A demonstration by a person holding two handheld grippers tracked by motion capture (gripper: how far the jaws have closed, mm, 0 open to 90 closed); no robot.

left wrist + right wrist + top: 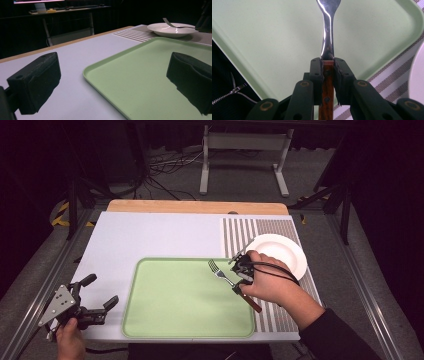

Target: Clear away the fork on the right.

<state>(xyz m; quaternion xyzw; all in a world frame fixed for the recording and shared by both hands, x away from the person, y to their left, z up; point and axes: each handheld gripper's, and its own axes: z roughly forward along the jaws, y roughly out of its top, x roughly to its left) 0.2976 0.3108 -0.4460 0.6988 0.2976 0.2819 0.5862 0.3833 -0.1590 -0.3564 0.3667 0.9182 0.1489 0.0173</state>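
table (150,235): big pale top under everything, both sets of tongs working its near edge. wooden strip along the far side.
tray (170,310): green, sits between the two tongs. just right of the left ones, and its right rim runs right under the right ones.
mat (280,315): striped strip on the tray's right side, the right hand hangs over it.
plate (287,252): white, empty, on the mat just beyond the right tongs.
left tongs (102,295): spread wide, nothing between the jaws, parked off the tray's left edge near the table corner. well apart from the fork.
right tongs (239,279): pinching the fork at the top of its wooden handle, where the metal neck starts. looks like a solid grip in the right gripper view.
fork (222,275): in the right tongs, held over the tray's right part, looks lifted off it though i can't be totally sure. long axis runs straight on from the jaws, tines pointing away toward the far-left over the tray, handle trailing back under the hand.
what matters next: my guess is it goes down on the tray or the plate. the right hand already has it, with the tray below the tines and the plate close behind.
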